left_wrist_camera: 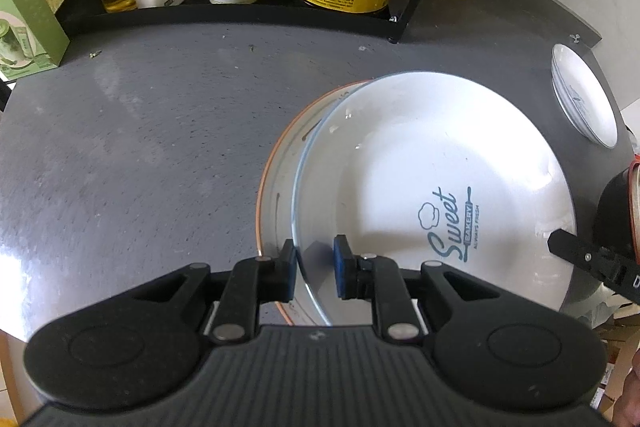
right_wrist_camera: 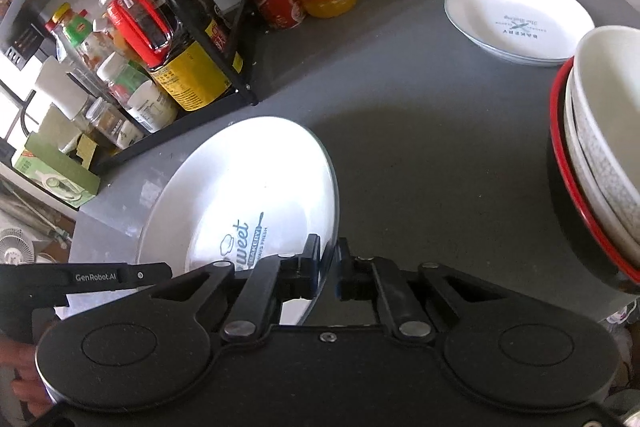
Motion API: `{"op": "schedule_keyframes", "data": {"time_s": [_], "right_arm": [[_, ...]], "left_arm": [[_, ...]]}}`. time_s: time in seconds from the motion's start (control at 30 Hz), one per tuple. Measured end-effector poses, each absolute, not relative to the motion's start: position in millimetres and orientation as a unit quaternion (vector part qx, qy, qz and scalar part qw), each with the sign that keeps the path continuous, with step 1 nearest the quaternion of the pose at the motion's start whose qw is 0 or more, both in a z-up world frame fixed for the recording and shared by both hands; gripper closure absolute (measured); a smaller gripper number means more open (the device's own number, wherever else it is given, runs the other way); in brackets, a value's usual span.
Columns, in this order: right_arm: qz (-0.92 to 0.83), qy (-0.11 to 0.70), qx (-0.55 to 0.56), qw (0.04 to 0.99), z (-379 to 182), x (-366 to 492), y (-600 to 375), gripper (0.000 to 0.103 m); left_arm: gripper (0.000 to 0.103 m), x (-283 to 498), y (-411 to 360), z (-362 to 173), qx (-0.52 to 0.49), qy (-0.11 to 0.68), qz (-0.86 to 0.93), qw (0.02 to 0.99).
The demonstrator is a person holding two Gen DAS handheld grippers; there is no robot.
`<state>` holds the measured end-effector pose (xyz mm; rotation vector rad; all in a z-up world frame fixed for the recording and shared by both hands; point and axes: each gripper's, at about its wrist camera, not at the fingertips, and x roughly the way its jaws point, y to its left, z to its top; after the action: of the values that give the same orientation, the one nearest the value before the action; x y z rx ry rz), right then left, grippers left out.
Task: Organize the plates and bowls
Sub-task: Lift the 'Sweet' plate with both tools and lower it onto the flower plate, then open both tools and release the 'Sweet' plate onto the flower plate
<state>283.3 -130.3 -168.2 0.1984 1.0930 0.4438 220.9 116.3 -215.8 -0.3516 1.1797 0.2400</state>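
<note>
While the right gripper [right_wrist_camera: 328, 263] pinches the plate [right_wrist_camera: 248, 195], the left gripper [left_wrist_camera: 316, 267] straddles its rim.

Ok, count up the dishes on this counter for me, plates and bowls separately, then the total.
Plates: 3 (big white plate, orange-rimmed plate under it, small plate)
Bowls: at least 3 (red-rimmed bowl holding nested white bowls; the stack is partly cut off)
Total: at least 6

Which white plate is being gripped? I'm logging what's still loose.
The large plate printed "Sweet", tilted, with the right gripper shut on its rim. The smaller "Bakery" plate lies flat and untouched near the counter's far corner.
</note>
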Motion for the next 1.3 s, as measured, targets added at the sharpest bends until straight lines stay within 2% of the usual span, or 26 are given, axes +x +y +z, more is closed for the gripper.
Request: {"op": "schedule_keyframes", "data": {"time_s": [0.4,0.97,1.03,1.17,1.3], "right_arm": [[0.205,0.516,0.098,0.826,-170.9,282.8,-128.9,0.097],[0.208,0.522,0.079,0.824,-182.0,286.4,-114.0,0.094],[0.207,0.519,0.075,0.826,-182.0,284.7,-112.3,0.094],[0.206,0.520,0.072,0.826,-182.3,285.2,-110.9,0.093],[0.198,0.526,0.075,0.824,-179.4,287.0,-112.1,0.085]], "left_arm": [[0.085,225.8,117.2,-214.2,-0.165,0.572,0.114,0.796],[0.084,224.1,116.3,-202.3,-0.136,0.560,0.143,0.805],[0.079,223.8,116.1,-202.1,-0.112,0.564,0.160,0.803],[0.074,220.9,123.6,-204.1,-0.124,0.562,0.155,0.803],[0.074,223.7,121.8,-205.0,-0.117,0.563,0.158,0.802]]}}
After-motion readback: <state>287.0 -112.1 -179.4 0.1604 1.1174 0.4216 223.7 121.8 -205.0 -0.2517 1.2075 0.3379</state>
